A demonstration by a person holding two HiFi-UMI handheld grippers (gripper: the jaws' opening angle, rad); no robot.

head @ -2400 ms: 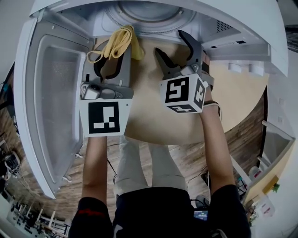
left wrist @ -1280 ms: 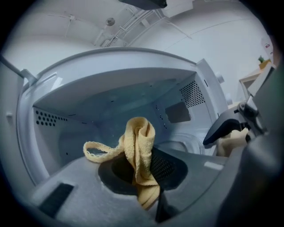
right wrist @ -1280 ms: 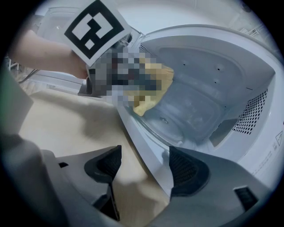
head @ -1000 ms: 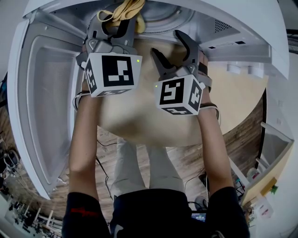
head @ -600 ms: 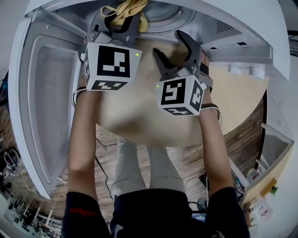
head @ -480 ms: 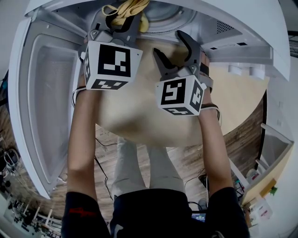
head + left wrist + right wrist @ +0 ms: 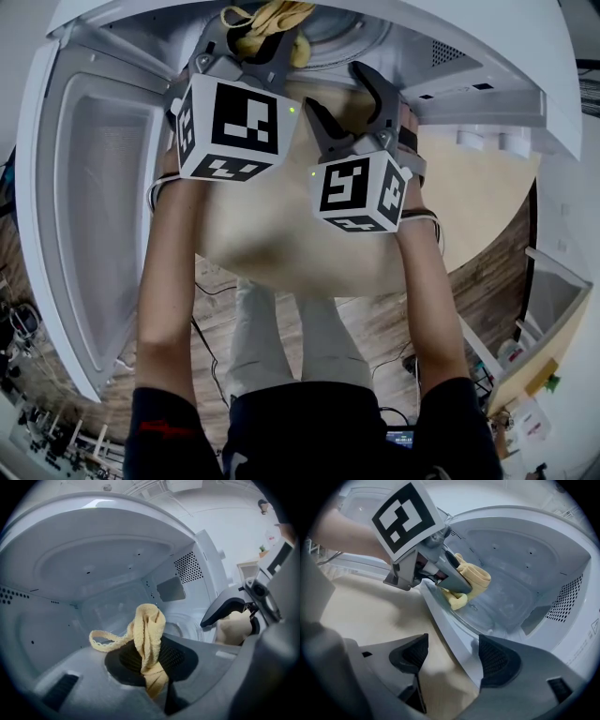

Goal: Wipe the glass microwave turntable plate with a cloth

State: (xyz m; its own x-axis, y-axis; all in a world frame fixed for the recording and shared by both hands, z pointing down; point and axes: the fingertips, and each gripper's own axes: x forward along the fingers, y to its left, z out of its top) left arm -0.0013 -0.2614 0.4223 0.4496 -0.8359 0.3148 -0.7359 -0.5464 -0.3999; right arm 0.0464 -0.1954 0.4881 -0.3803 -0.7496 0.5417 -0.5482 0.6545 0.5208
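At the far left the microwave door (image 7: 98,216) stands swung open, clear of the work. The left gripper (image 7: 251,42) reaches into the oven with its jaws clamped on the yellow cloth (image 7: 149,637). A thick fold of cloth sticks out past the tips and a thin hemmed loop hangs off to the left.

The step in hand looks like bringing that fold onto the glass plate (image 7: 501,599), which lies flat on the oven floor just ahead of and below the left jaws. In the right gripper view the cloth sits at the plate's near rim, but whether it touches the glass or hangs just above cannot be told.

To wipe well, only the cloth should meet the plate, never the hard tips. The gripper should tilt so the fold leads, press lightly and sweep in arcs from rim to centre. The plate will likely turn on its ring, so short strokes would serve better than one long drag. The grip must stay firm or the cloth may pull free, and the hanging loop could catch.

The right gripper (image 7: 452,656) waits outside the oven with its jaws wide and nothing between them. Below them are the oven's front sill and the bench (image 7: 469,178), and the plate lies ahead. It could steady the rim.
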